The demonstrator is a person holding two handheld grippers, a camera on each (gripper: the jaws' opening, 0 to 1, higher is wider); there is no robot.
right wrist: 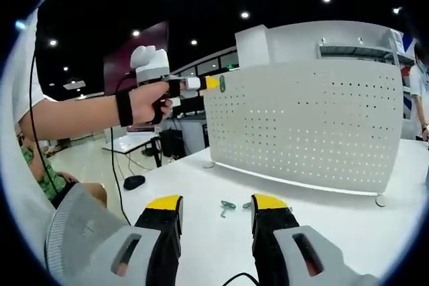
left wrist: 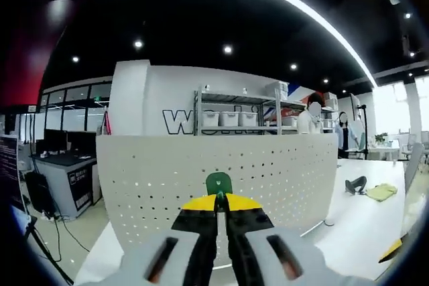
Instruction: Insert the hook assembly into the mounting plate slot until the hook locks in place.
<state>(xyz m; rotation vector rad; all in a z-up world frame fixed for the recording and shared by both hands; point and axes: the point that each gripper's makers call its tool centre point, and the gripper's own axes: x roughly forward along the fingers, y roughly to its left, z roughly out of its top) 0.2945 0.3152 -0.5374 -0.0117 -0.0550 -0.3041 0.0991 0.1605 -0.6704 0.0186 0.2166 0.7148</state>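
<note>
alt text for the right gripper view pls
The right tool is open over a white table, with small green hooks lying between its yellow-tipped jaws. Behind stands a white pegboard; at its left edge a hand holds the left tool, shut on a green hook.

A: Item one, left gripper [left wrist: 216, 200] — how is it recorded?
B: Jaws are seen closed together, yellow tips clamped on a small green hook [left wrist: 218, 183]. In the right gripper view it is held raised by the person's left hand [right wrist: 149, 102], forearm extended level, a dark band worn at the wrist.

A: Item two, right gripper [right wrist: 216, 213]?
B: Jaws are seen spread wide apart, nothing held between them; it is kept low, pointed forward.
</note>
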